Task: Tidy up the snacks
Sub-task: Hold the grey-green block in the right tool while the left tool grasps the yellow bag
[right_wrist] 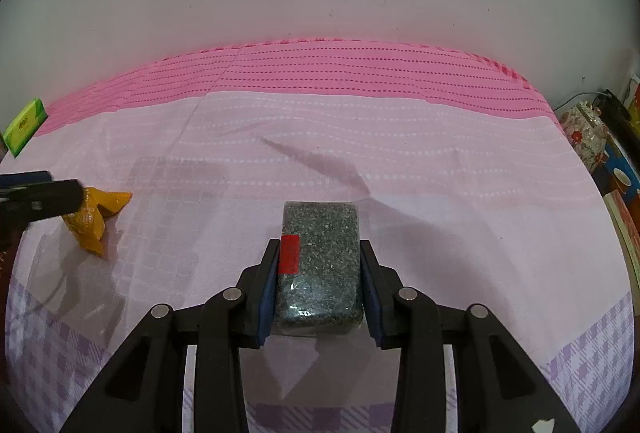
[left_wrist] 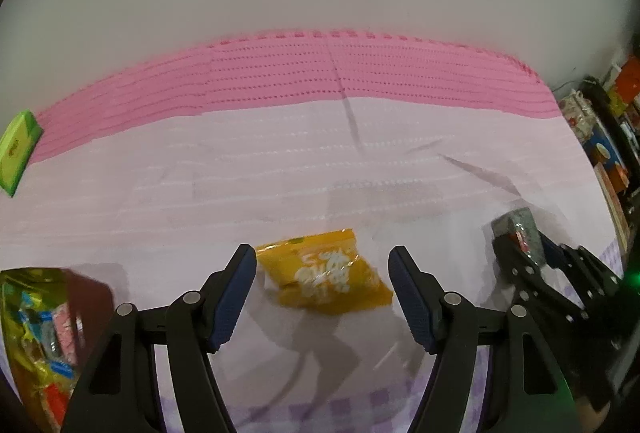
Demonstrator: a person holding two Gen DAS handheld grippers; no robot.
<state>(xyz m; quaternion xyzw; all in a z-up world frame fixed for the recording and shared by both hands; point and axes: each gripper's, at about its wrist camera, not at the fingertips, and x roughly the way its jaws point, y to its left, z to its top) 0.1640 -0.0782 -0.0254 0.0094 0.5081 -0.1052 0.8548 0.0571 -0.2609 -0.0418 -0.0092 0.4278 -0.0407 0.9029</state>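
Observation:
A yellow snack packet (left_wrist: 326, 271) lies on the pink cloth, just ahead of and between the fingers of my open left gripper (left_wrist: 322, 275); it also shows at the left of the right wrist view (right_wrist: 94, 215). My right gripper (right_wrist: 318, 275) is shut on a dark speckled brick-shaped pack with a red label (right_wrist: 320, 257), held a little above the cloth; the pack also shows in the left wrist view (left_wrist: 520, 229). A container of mixed wrapped snacks (left_wrist: 36, 333) sits at the lower left.
A green box (left_wrist: 18, 149) lies at the far left edge of the cloth, also in the right wrist view (right_wrist: 24, 127). A white wall stands behind. Clutter and boxes (left_wrist: 612, 137) stand off the right edge.

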